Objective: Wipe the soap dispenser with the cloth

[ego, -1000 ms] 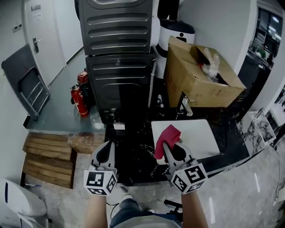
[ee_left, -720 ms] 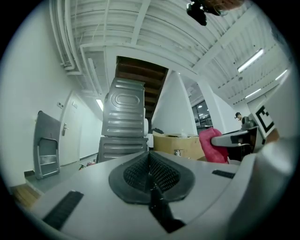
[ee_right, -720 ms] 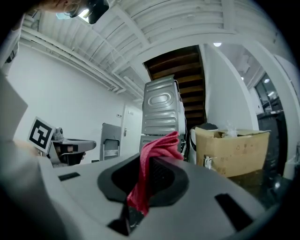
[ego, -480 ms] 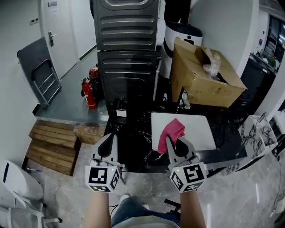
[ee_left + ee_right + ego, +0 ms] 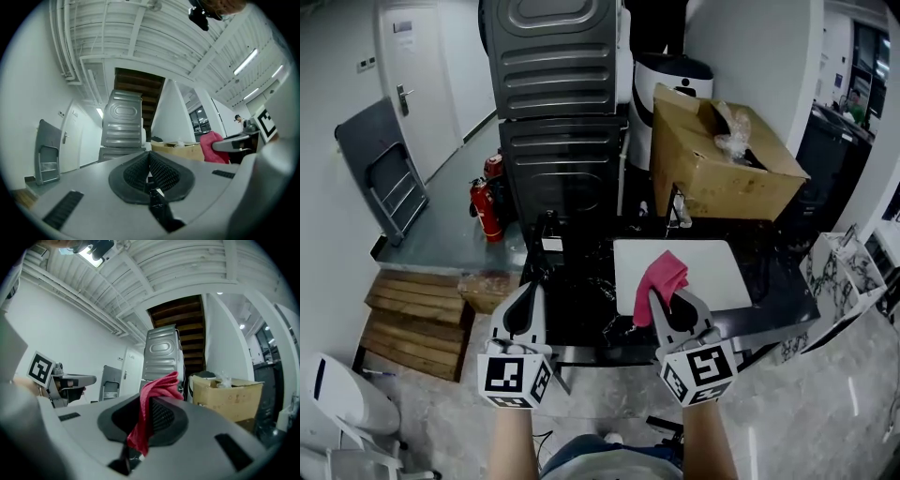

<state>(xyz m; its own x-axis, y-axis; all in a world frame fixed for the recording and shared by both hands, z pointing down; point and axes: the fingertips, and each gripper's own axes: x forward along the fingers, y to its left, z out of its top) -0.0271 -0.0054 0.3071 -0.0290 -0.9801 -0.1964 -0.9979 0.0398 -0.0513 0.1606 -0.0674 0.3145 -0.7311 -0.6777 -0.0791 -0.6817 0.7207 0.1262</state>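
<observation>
Right gripper (image 5: 660, 300) higher, cloth (image 5: 665, 273) between its jaws

Crumpled pinkish-red cloth (image 5: 662, 276) sits clamped between the jaws of the right gripper (image 5: 664, 302), bunched up past the tips, a short tail hanging behind the pads. What appears to be the dark soap dispenser (image 5: 547, 232), pale-labelled, stands upright on the black counter (image 5: 581, 314), well apart to its left.

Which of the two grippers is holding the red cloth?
The right gripper: its jaws pinch the red cloth; the left gripper is shut on nothing.
</observation>
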